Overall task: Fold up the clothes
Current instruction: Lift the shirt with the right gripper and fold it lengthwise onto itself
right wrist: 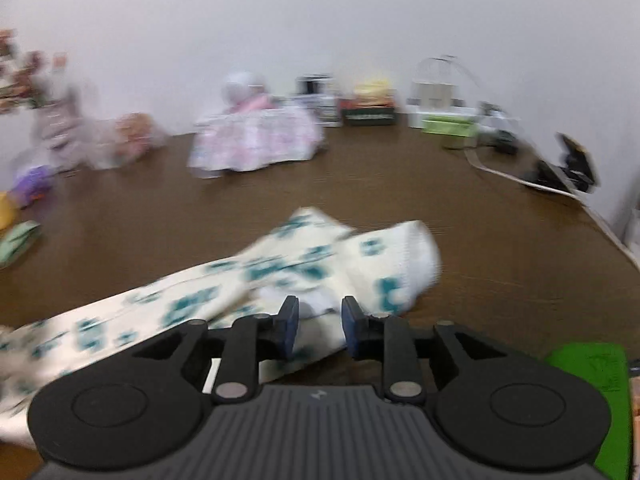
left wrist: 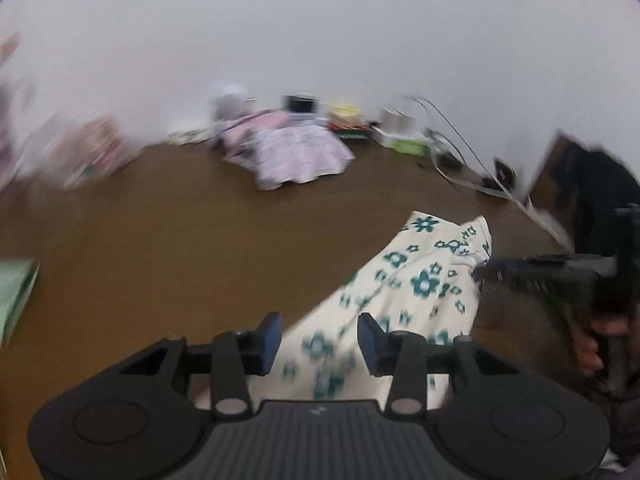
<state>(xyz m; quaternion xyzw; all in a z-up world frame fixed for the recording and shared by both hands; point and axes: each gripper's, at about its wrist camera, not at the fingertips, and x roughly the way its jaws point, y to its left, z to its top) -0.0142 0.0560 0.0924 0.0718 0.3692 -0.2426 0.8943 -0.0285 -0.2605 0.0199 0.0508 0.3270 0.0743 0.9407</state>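
Cream cloth with teal flowers lies crumpled on the brown desk toward its near edge, and we see our left tool hanging over it with jaws wide, gripping nothing. Our right tool sits low at the cloth's bunched end, jaws at a narrower gap with a fold between the pads; motion blur, so we cannot tell whether they touch it. A pink-and-white folded pile sits near the far edge, well apart, beside boxes along the wall.
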